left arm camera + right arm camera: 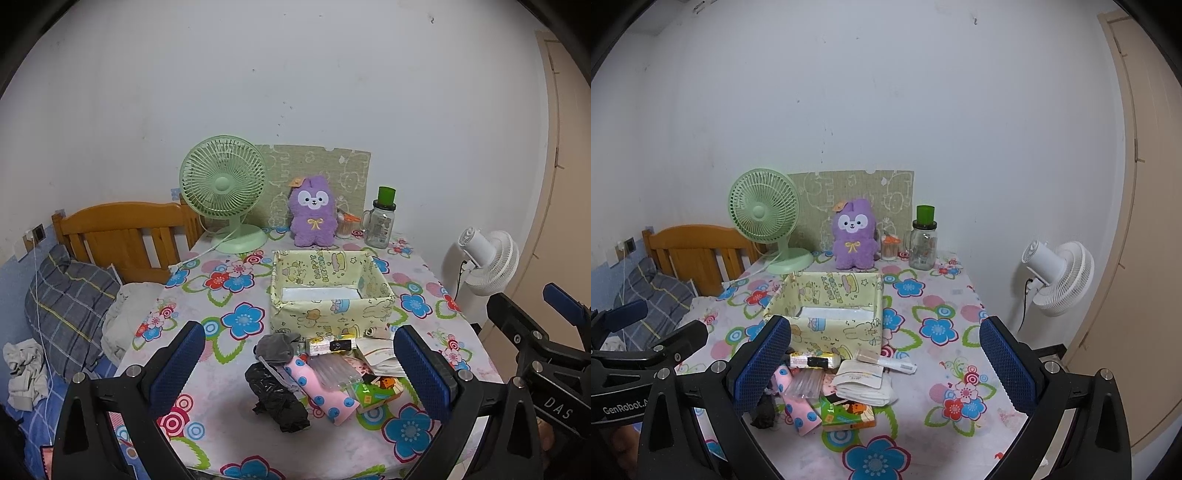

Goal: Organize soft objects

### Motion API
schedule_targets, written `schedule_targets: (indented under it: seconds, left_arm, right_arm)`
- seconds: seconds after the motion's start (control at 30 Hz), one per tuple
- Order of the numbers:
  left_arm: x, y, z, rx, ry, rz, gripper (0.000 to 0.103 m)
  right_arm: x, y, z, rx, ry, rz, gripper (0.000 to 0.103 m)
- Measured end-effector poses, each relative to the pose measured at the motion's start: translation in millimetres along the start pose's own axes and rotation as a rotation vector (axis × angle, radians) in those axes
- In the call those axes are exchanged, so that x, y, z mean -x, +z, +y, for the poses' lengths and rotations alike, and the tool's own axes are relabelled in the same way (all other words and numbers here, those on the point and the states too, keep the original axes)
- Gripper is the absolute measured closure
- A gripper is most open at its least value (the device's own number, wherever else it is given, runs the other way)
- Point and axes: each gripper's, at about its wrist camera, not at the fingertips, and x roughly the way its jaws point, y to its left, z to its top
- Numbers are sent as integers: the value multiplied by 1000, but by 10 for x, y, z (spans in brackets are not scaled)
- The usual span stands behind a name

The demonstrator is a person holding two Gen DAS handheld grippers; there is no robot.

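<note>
A pile of small items lies on the flowered tablecloth in front of a yellow cartoon-print box (328,291) (827,314). It holds a black crumpled bag (277,397), a grey cloth (277,347), a pink dotted sock (325,391) (799,408), a clear plastic packet (334,373), white folded tissues (866,384) and a green card box (846,413). My left gripper (299,373) is open and empty above the pile. My right gripper (886,365) is open and empty, just right of it.
A purple plush toy (313,212) (854,236), a green desk fan (223,192), and a glass jar with a green lid (380,221) stand at the table's back by the wall. A white fan (1060,277) stands right. A bed with a pillow (66,306) lies left.
</note>
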Motion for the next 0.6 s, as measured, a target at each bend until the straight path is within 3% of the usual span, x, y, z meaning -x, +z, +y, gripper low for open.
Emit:
schedule_targets:
  seconds: [0.6]
  left_arm:
    - [19,18,-16,-5,-18,-6,0]
  right_arm:
    - [12,13,-5,-1,-1,-4,0]
